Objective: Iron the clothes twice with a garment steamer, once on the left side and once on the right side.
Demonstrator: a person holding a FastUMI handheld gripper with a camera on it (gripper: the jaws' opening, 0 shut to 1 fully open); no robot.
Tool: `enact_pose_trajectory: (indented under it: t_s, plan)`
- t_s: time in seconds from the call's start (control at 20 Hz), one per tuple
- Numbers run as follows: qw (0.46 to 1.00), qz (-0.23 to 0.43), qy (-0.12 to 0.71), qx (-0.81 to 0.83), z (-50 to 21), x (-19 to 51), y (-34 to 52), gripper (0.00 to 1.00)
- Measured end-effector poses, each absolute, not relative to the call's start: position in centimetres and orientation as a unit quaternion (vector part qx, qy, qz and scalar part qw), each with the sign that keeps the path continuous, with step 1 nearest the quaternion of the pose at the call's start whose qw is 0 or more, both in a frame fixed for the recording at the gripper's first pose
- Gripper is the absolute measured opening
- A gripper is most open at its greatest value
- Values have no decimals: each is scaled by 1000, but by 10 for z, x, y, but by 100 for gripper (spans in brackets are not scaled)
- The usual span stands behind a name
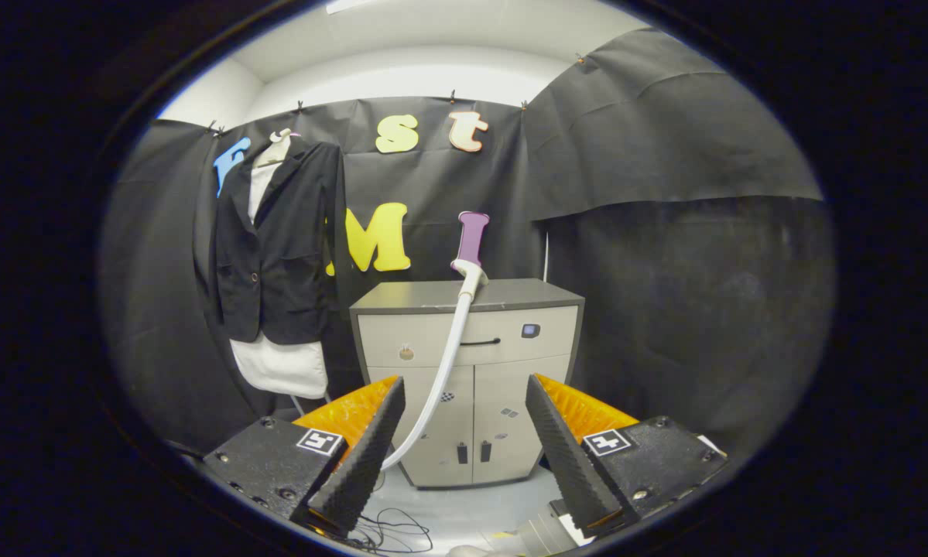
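Booth cabinet [467,309], steamer [471,247] atop, jacket [278,240] hanging, tongs [465,394] open.

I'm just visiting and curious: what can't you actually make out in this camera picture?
- Steamer handle: its steam face is turned away, in the gripper view.
- Hose: its lower end passes behind the open gripper.
- Jacket: creases too small to judge.
- Cabinet stickers: too small.
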State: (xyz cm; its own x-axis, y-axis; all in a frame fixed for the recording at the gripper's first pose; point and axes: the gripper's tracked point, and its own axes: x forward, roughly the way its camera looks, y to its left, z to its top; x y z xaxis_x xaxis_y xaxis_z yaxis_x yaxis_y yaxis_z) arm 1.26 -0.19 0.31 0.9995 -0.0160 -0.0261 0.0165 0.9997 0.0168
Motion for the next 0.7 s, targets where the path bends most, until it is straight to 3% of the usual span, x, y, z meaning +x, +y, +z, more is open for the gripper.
enact_pose_trajectory:
  t_s: [0.35,0.7]
  plan:
    - [1000,-5,13,15,32,49,-18,98]
    - [999,-1,36,32,67,150,-43,98]
